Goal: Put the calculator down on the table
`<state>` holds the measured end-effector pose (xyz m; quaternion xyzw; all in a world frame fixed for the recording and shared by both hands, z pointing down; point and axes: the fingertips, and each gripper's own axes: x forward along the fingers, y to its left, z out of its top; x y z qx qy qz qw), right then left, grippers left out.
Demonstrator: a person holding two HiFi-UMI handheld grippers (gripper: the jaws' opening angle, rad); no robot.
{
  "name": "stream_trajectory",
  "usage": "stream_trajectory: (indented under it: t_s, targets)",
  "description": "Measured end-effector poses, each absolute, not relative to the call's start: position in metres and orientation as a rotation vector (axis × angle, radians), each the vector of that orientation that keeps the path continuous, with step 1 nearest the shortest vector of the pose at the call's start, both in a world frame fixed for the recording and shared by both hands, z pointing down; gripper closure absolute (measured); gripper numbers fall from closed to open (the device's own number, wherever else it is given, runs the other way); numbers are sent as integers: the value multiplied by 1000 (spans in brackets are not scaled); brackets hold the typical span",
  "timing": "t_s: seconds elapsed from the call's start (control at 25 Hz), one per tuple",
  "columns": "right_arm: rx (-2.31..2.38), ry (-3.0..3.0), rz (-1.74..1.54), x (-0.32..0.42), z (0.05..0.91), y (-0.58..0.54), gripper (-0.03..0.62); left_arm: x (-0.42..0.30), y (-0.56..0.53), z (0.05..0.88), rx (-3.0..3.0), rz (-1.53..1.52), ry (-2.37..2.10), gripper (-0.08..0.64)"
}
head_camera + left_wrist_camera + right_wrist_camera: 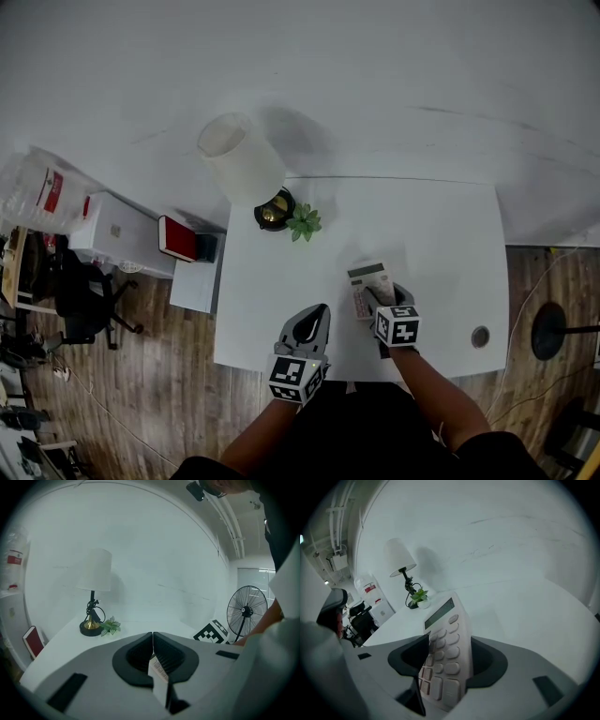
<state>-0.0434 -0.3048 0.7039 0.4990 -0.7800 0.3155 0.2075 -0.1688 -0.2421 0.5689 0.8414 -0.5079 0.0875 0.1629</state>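
A pale calculator (367,277) with a grey display lies on the white table (441,234) near its front edge, its near end between the jaws of my right gripper (380,298). In the right gripper view the calculator (443,620) stands tilted between the jaws of the right gripper (449,638), leaning on the right jaw with a dark gap on the left; the jaws are open. My left gripper (312,319) hovers over the front edge to the left. Its jaw tips meet in the left gripper view (153,633), so it is shut and empty.
A lamp (242,157) with a white shade and a small green plant (304,222) stand at the table's back left corner. A round grommet (480,337) sits at the front right. A red book (176,238) and an office chair (80,295) are left of the table.
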Motion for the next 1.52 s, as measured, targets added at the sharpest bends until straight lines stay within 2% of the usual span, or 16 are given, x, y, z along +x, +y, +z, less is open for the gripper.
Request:
stream_trajectory:
  t_s: [0.44,0.56,0.96,1.28,1.52]
  targets:
    - [1432,-2148,856,-29,708,-303,287,-164,-246,570,2410,255,-1431,538]
    - [1411,-2091,808,-22,716,-300,247,-166,-247,571,2409,258,-1429,538]
    - [1427,-2106,735,-18,701,-297,258,-163,-250,567,2425,234,-1403,538]
    - [1449,-2315,534,-26,606,-300,308,-162,-256,552,2443,214,-1416,538]
    - [1447,-2431,175,-43,528,-295,395,-159,-256,539,2463,203,-1401,538]
